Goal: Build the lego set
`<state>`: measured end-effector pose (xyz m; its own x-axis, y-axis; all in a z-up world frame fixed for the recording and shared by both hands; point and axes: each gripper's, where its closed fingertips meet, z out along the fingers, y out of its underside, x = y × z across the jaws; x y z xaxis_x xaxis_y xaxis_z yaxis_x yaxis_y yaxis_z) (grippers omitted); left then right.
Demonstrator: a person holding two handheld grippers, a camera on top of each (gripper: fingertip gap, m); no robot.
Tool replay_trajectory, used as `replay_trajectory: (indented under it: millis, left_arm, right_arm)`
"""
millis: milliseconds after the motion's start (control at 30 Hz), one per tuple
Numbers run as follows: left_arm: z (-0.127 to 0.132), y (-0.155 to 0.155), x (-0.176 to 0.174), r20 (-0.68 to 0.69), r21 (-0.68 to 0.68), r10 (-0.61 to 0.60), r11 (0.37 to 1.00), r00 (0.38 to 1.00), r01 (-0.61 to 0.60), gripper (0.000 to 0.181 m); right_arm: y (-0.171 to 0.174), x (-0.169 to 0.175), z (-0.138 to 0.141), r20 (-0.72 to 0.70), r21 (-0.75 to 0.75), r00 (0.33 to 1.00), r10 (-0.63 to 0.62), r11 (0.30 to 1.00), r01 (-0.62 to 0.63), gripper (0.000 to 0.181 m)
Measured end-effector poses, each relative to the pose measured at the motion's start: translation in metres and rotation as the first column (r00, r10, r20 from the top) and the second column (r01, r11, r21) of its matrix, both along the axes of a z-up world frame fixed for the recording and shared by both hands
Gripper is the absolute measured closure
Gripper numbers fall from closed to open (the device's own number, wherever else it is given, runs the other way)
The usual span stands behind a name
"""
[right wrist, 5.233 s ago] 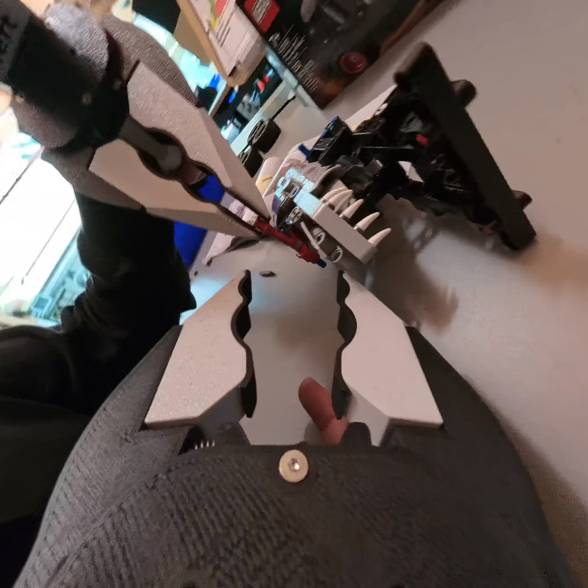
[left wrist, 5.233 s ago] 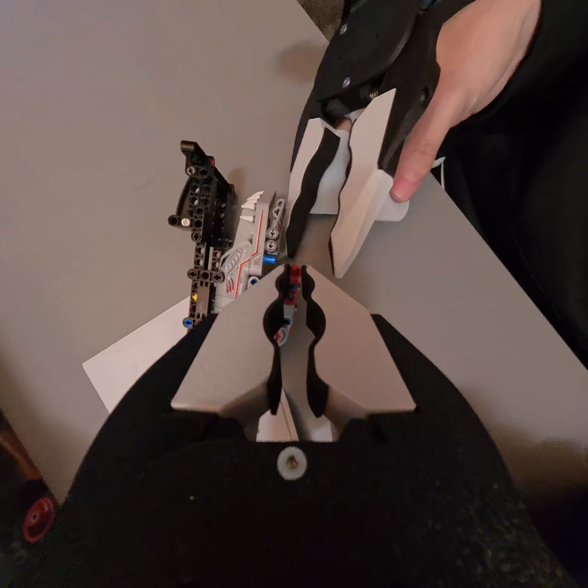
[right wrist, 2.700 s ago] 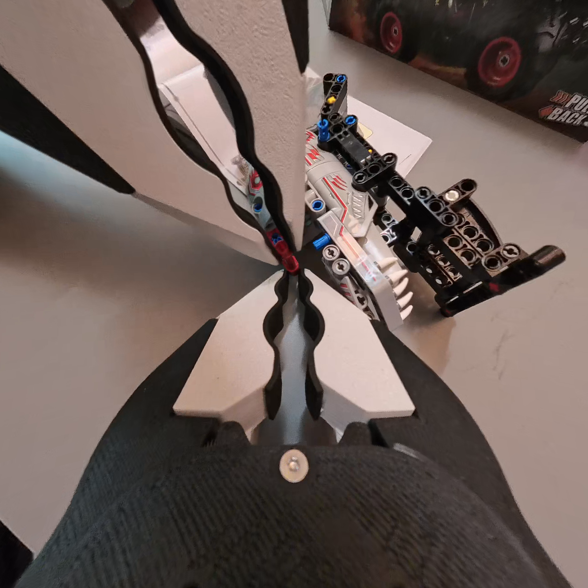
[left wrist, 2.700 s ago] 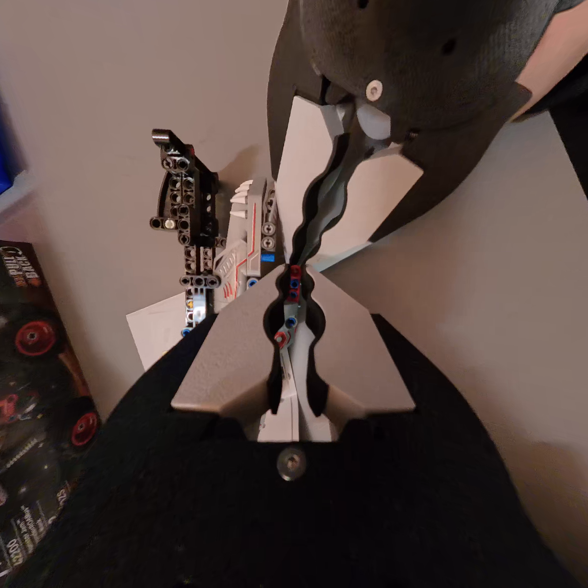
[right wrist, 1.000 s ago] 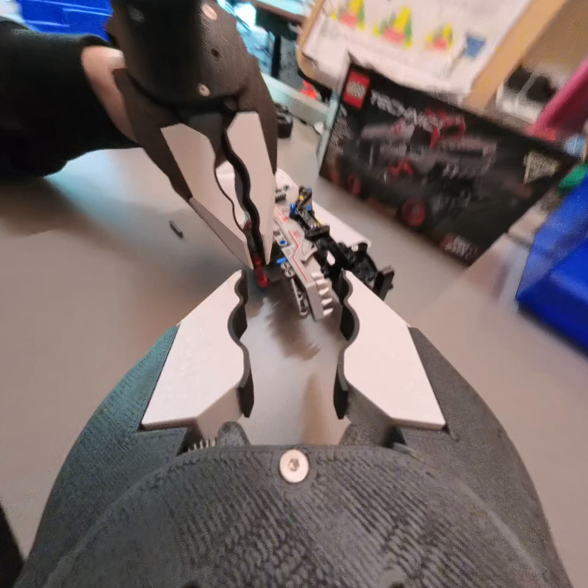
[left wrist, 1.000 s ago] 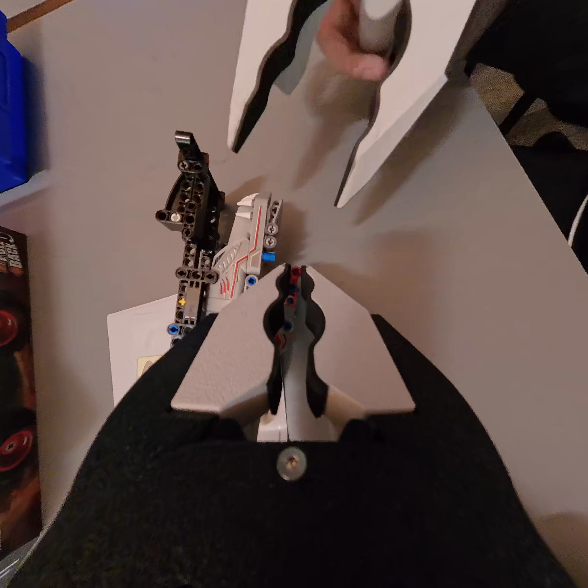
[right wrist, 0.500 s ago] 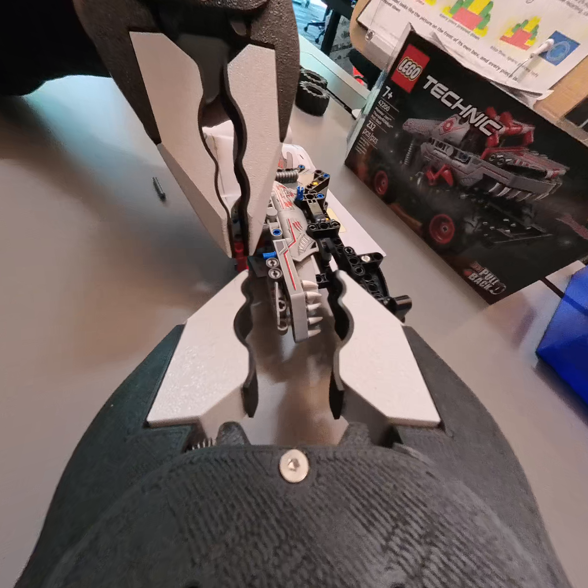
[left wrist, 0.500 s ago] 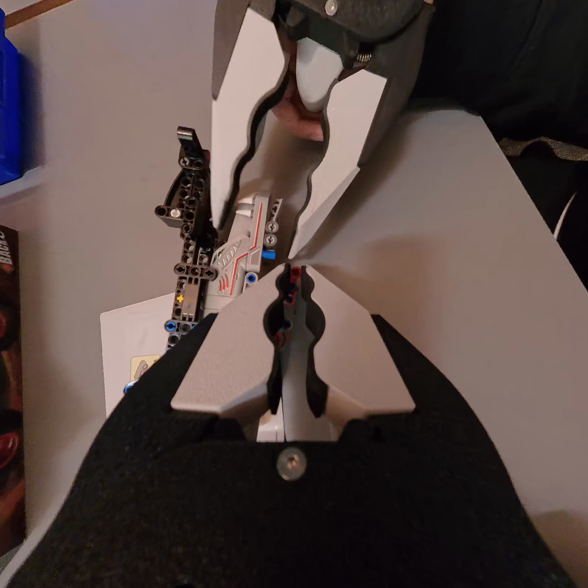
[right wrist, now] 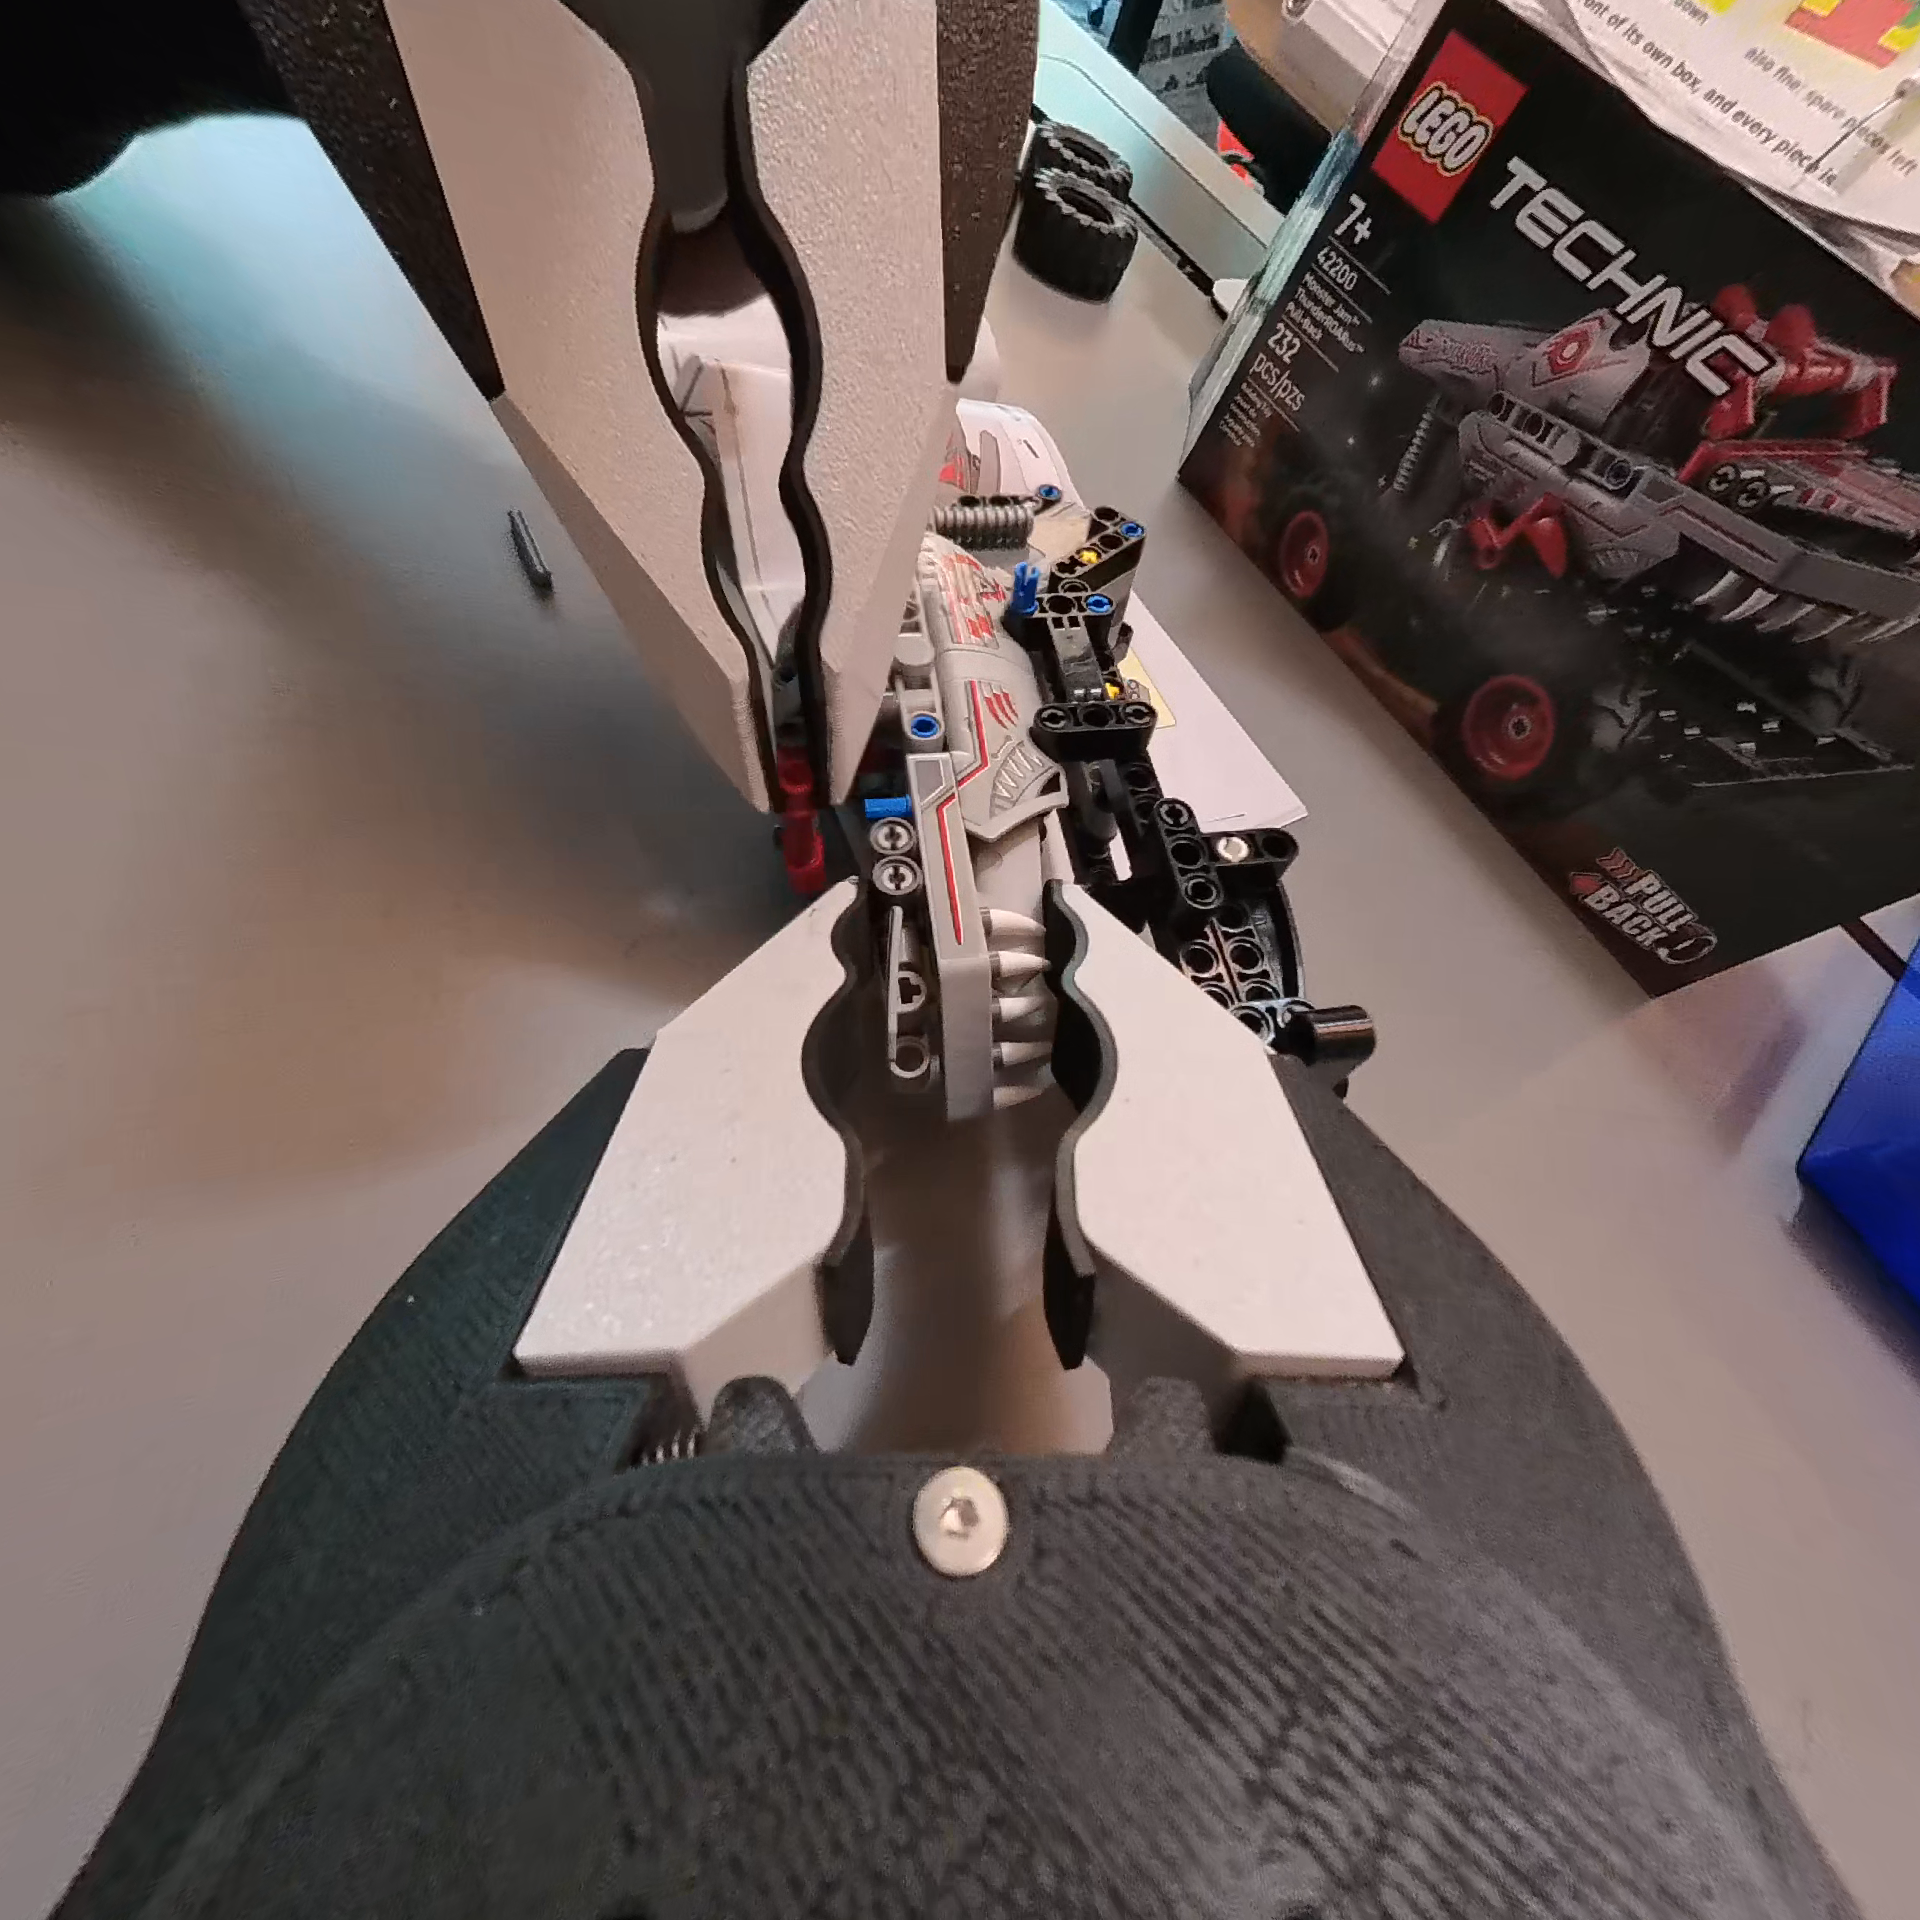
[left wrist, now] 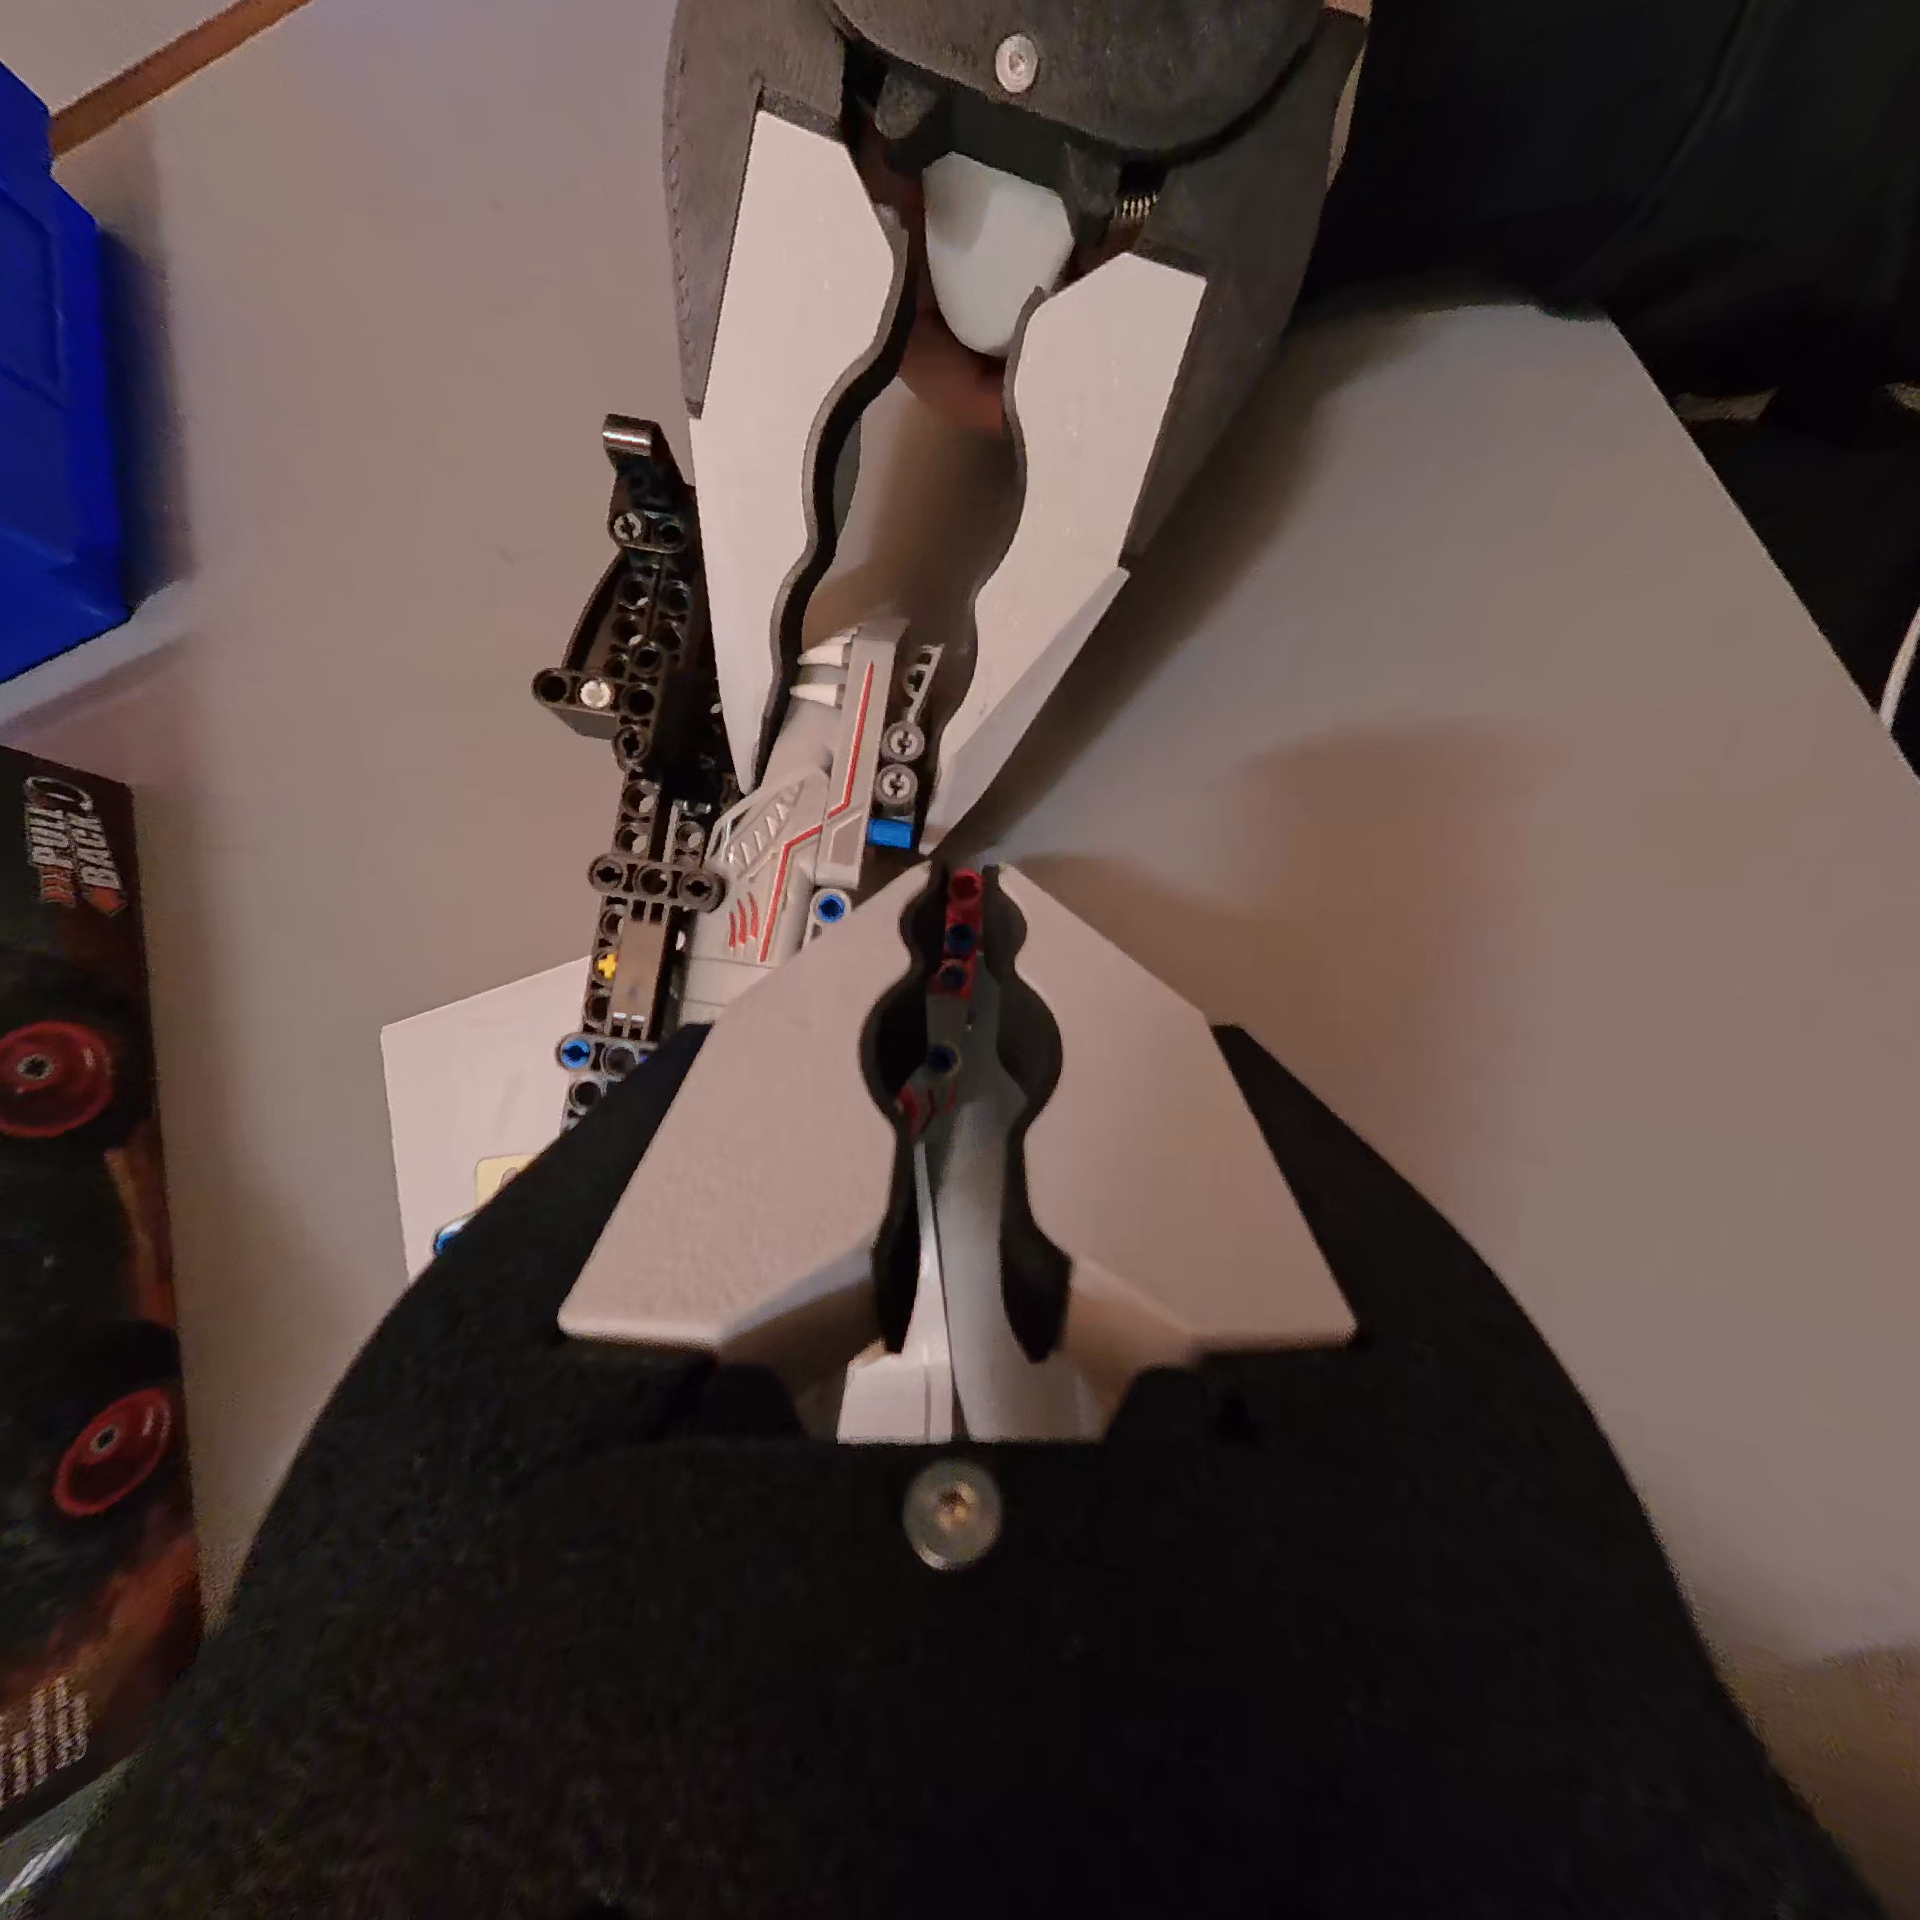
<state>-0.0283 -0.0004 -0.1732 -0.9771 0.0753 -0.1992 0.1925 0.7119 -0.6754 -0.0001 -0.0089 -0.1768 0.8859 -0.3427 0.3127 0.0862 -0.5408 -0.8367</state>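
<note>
The left hand-held gripper [left wrist: 961, 883] is clamped on a slim grey, red-tipped lego strip [left wrist: 958, 940]. The right hand-held gripper [right wrist: 956, 904] stands apart around the toothed grey-and-black lego model [right wrist: 971, 935] on the matte grey tabletop [right wrist: 312, 935]. Only the right wrist view shows black ridged tyres [right wrist: 1075, 223] beyond, beside the printed cardboard box [right wrist: 1621, 540].

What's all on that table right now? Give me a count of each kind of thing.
Handheld grippers: 2, left gripper and right gripper
Part-built lego model: 1
Red and grey lego piece in the left gripper: 1
Lego box: 1
Loose black tyres: 2
Paper sheet under the model: 1
Small dark pin: 1
Total: 9
</note>
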Motion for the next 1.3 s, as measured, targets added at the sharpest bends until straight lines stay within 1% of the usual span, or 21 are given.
replay_trajectory:
  millis: [167, 400, 500, 633, 667, 700, 833, 900, 967, 1000, 1067, 1167, 1200, 1300]
  left_arm:
    - [-0.0009, 0.0027, 0.0, -0.014, 0.009, 0.017, 1.0, 1.0, -0.017, 0.177]
    - [-0.0016, 0.0001, -0.0002, 0.021, 0.063, 0.042, 0.997, 0.999, -0.043, 0.177]
    - [-0.0016, -0.0006, 0.0002, -0.028, 0.072, 0.083, 0.994, 0.996, -0.081, 0.177]
    - [-0.002, 0.0001, 0.003, -0.146, 0.048, 0.15, 0.988, 0.978, -0.144, 0.178]
    - [-0.0021, 0.0004, 0.0031, -0.144, 0.048, 0.149, 0.988, 0.978, -0.144, 0.177]
    - [-0.0023, 0.001, 0.0033, -0.118, 0.06, 0.144, 0.989, 0.982, -0.138, 0.177]
    - [-0.0034, -0.0017, 0.0007, 0.074, 0.125, 0.073, 0.989, 0.995, -0.081, 0.177]
    - [-0.0033, -0.0012, 0.0018, 0.088, 0.125, 0.065, 0.989, 0.994, -0.076, 0.177]
    - [-0.0031, -0.0017, 0.0022, 0.079, 0.098, 0.07, 0.992, 0.994, -0.077, 0.177]
    - [-0.0031, -0.0017, 0.0018, 0.098, 0.088, 0.063, 0.994, 0.993, -0.071, 0.177]
    - [-0.0032, -0.0016, -0.001, 0.173, 0.085, 0.023, 0.996, 0.985, -0.038, 0.178]
    - [-0.0044, -0.0011, -0.0036, 0.323, 0.116, -0.034, 0.993, 0.946, -0.004, 0.177]
    - [-0.0044, -0.0016, -0.0035, 0.344, 0.114, -0.03, 0.993, 0.939, -0.01, 0.177]
    - [-0.004, -0.0031, -0.003, 0.341, 0.072, 0.022, 0.996, 0.94, -0.05, 0.177]
  right_arm:
    - [0.0004, -0.0003, -0.0004, 0.005, -0.003, 1.0, 0.002, 1.0, -0.002, 0.151]
    - [0.0004, -0.0001, -0.0006, 0.002, -0.004, 1.0, 0.002, 1.0, -0.002, 0.151]
    - [0.0003, -0.0002, -0.0007, -0.002, -0.003, 1.0, 0.004, 1.0, -0.004, 0.151]
    - [0.0005, -0.0003, -0.0009, -0.001, -0.004, 1.0, 0.005, 1.0, -0.005, 0.151]
    - [0.0005, -0.0004, -0.0009, -0.002, -0.005, 1.0, 0.005, 1.0, -0.005, 0.151]
    - [0.0006, -0.0003, -0.0011, -0.002, -0.005, 1.0, 0.005, 1.0, -0.005, 0.151]
    - [0.0005, -0.0001, -0.0011, -0.004, -0.005, 1.0, 0.004, 1.0, -0.004, 0.151]
    - [0.0006, 0.0, -0.0015, -0.003, -0.008, 1.0, 0.003, 1.0, -0.003, 0.151]
    - [0.0007, 0.0004, -0.0017, -0.002, -0.008, 1.0, 0.001, 1.0, -0.001, 0.151]
    - [0.0007, 0.0004, -0.0017, -0.003, -0.008, 1.0, 0.001, 1.0, -0.001, 0.151]
    - [0.0008, 0.0004, -0.0017, -0.006, -0.007, 1.0, 0.002, 1.0, -0.002, 0.151]
    - [0.0009, 0.0004, -0.0017, -0.008, -0.006, 1.0, 0.003, 1.0, -0.003, 0.151]
    - [0.0009, 0.0002, -0.0016, -0.008, -0.005, 1.0, 0.004, 1.0, -0.004, 0.151]
    - [0.0008, 0.0001, -0.0015, -0.007, -0.006, 1.0, 0.003, 1.0, -0.003, 0.151]
